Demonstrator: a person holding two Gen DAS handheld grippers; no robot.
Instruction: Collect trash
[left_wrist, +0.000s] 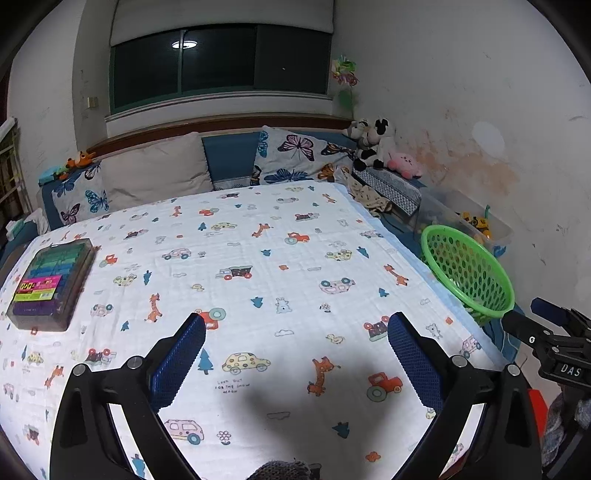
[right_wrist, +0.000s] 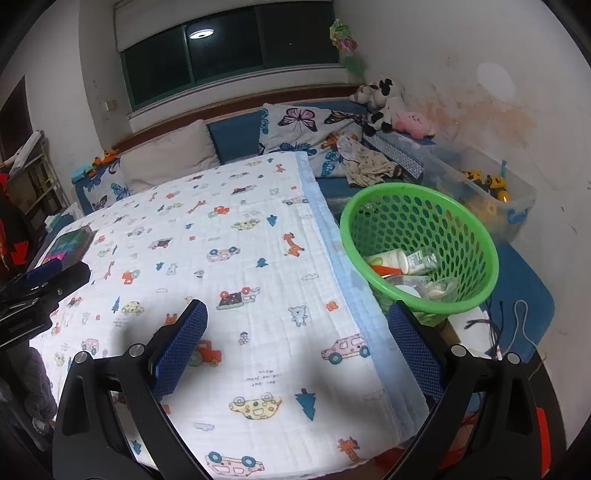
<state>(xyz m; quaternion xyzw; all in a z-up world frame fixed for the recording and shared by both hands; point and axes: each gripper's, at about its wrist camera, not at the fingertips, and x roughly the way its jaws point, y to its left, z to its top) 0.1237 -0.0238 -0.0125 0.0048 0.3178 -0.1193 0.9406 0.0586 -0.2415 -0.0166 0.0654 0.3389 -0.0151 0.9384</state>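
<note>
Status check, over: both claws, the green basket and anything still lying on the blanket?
Left claw open, empty. Right claw open, empty. Green basket beside blanket, holding cups and wrappers. Only a marker box on blanket; path clear.

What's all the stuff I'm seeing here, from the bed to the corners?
Blanket: one, white with cartoon cars and giraffes, spread over the bed.
Basket: one, green, right of the blanket, tilted.
Trash: several pieces, white cup and clear plastic, inside the basket.
Colour box: one, clear with multicoloured contents, blanket's left edge.
Pillows: beige and butterfly-print, at the headboard.
Plush toys: black-and-white and pink, far right corner.
Clear bin: one, yellow toys inside, by the wall.
Left gripper: fingers open, empty.
Right gripper: fingers open, empty.
</note>
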